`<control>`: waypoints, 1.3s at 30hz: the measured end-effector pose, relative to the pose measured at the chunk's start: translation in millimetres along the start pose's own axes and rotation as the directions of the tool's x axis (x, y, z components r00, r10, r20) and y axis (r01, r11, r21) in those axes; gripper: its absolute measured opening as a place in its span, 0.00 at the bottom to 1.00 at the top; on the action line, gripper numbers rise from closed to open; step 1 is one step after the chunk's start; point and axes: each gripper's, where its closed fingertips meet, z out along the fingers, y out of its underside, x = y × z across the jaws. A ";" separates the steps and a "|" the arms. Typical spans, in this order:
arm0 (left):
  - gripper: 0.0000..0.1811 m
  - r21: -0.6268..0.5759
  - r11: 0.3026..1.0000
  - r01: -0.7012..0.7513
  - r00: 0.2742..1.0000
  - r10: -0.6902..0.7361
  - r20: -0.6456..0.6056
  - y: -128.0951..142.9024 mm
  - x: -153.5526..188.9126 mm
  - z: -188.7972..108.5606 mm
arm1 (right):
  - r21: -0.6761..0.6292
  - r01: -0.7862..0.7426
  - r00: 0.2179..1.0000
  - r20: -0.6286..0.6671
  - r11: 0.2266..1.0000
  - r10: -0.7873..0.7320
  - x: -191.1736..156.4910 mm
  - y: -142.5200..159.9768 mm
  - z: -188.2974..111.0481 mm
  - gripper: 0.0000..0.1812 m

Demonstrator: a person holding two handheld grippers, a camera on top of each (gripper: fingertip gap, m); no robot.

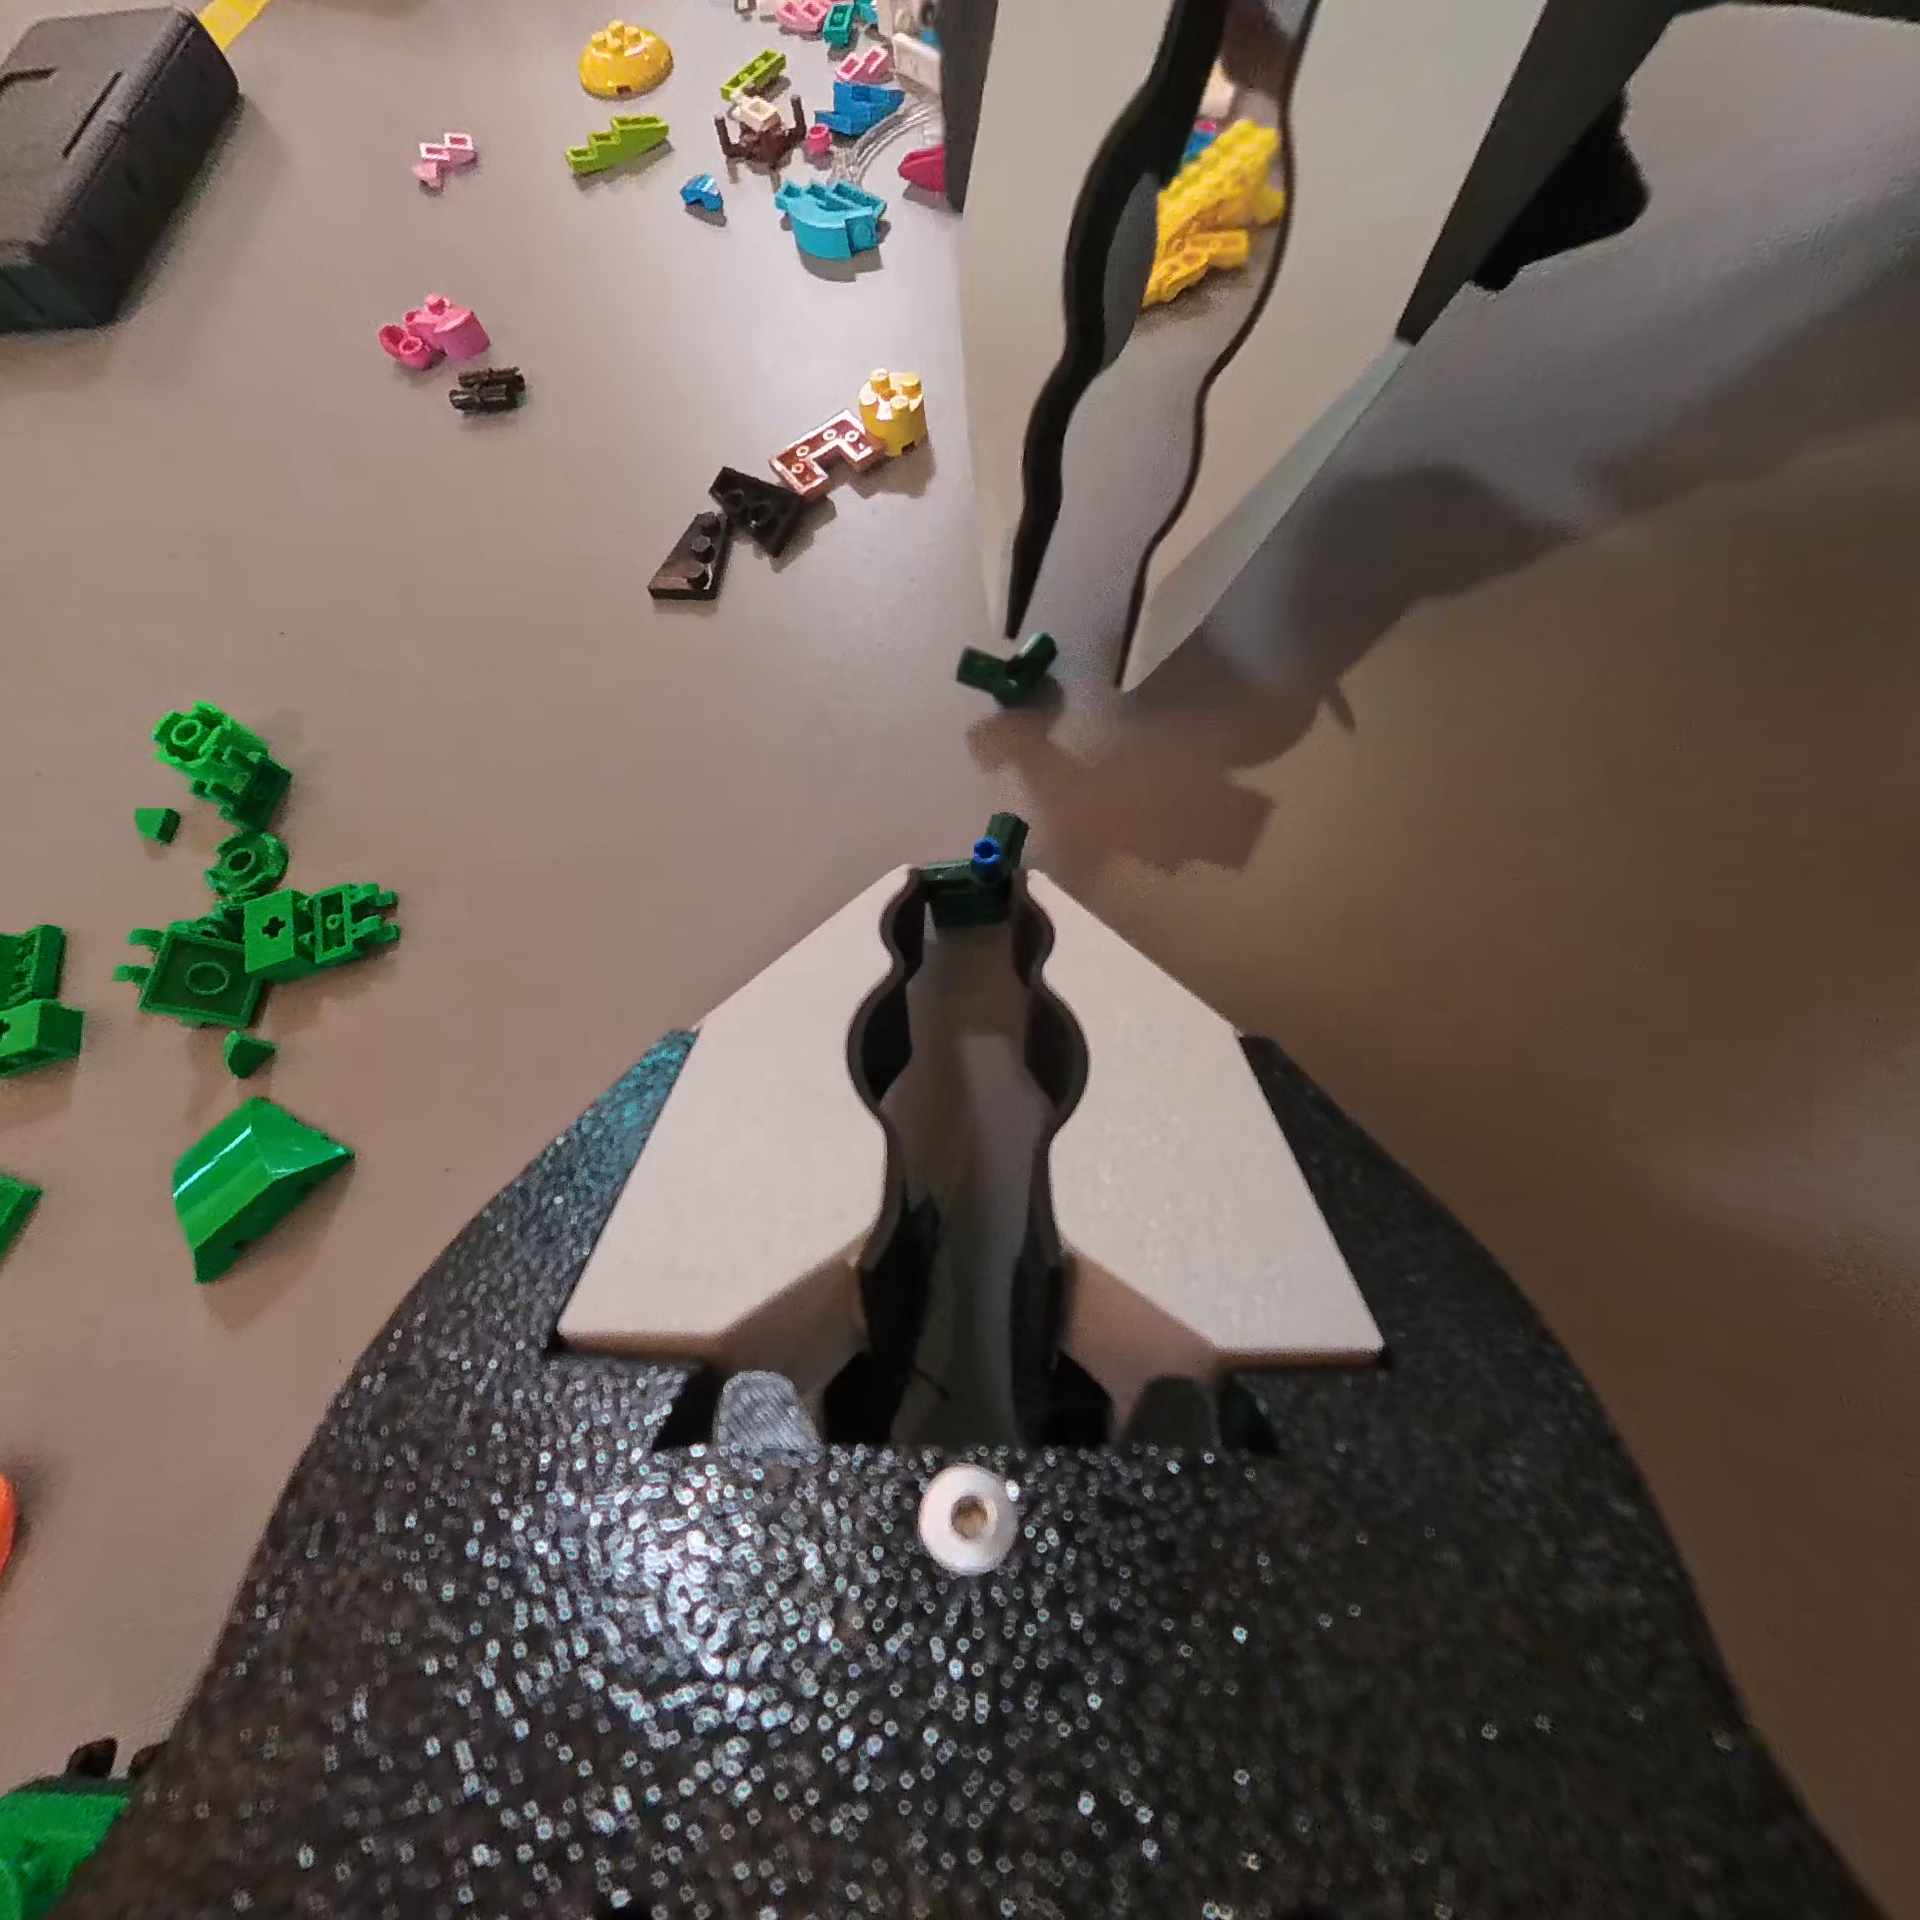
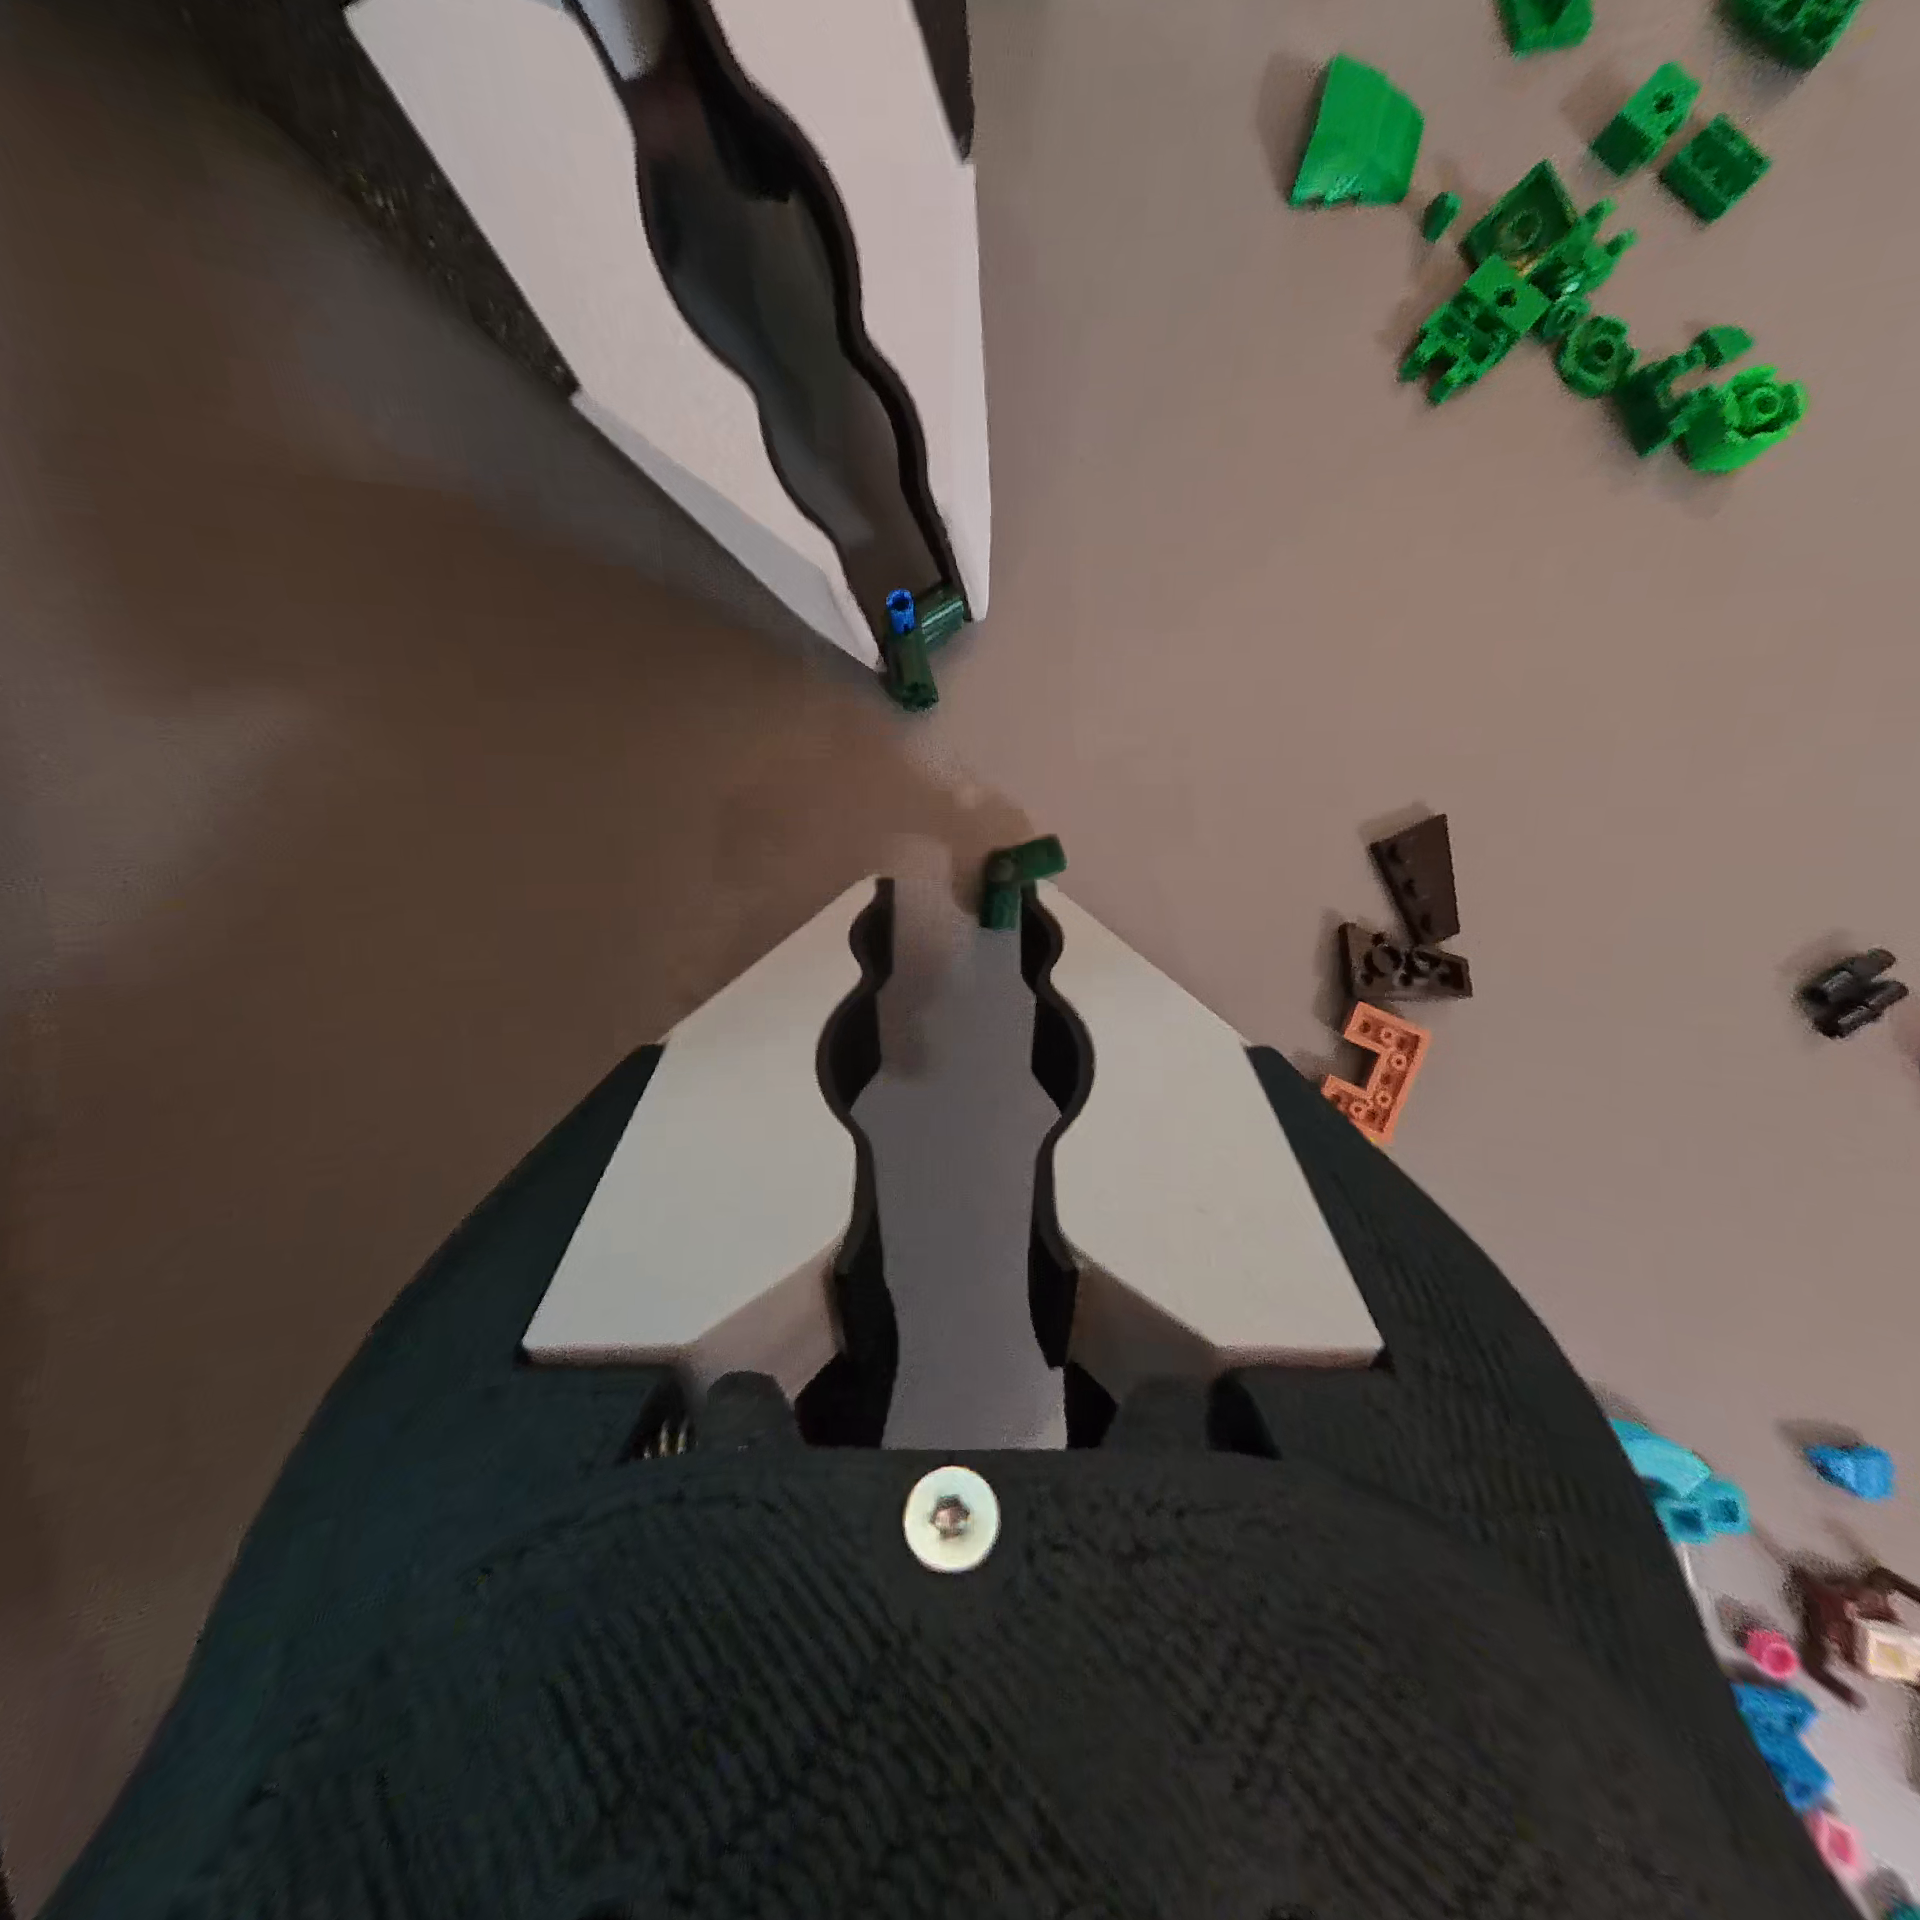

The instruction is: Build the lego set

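Currently the left claw [image 1: 961, 894] clamps a dark-green connector [image 1: 964, 902] with a blue pin [image 1: 987, 854]. The right claw [image 2: 956, 894], part-open, holds nothing; the second connector [image 2: 1013, 881] touches its right fingertip on the desk [image 2: 1195, 675].

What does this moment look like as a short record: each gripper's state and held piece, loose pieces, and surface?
left gripper: shut on dark green angled connector with blue pin
right gripper: open, fingertips around a second dark green angled connector lying on the table
loose pieces: bright green cluster, brown plates, yellow round brick
contact between connectors: none, apart
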 end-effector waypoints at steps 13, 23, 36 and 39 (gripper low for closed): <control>0.08 -0.010 0.999 0.035 0.999 -0.035 -0.020 1.5 0.4 0.4 | 0.060 0.018 0.989 -0.146 0.998 -0.009 10.9 1.2 8.0 0.09; 0.10 -0.019 0.996 0.090 0.996 -0.090 0.010 3.5 0.8 -0.9 | 0.085 -0.071 0.992 -0.102 0.994 0.080 9.7 -9.6 8.4 0.04; 0.21 -0.012 0.999 -0.046 0.981 0.042 -0.190 3.7 10.4 -0.2 | 0.191 0.004 0.996 -0.083 0.982 0.012 -10.3 -47.8 9.7 0.03; 0.15 -0.010 0.999 -0.053 0.977 0.050 -0.208 4.3 13.0 -1.6 | 0.168 0.049 0.995 -0.090 0.985 -0.034 -11.8 -50.6 12.8 0.03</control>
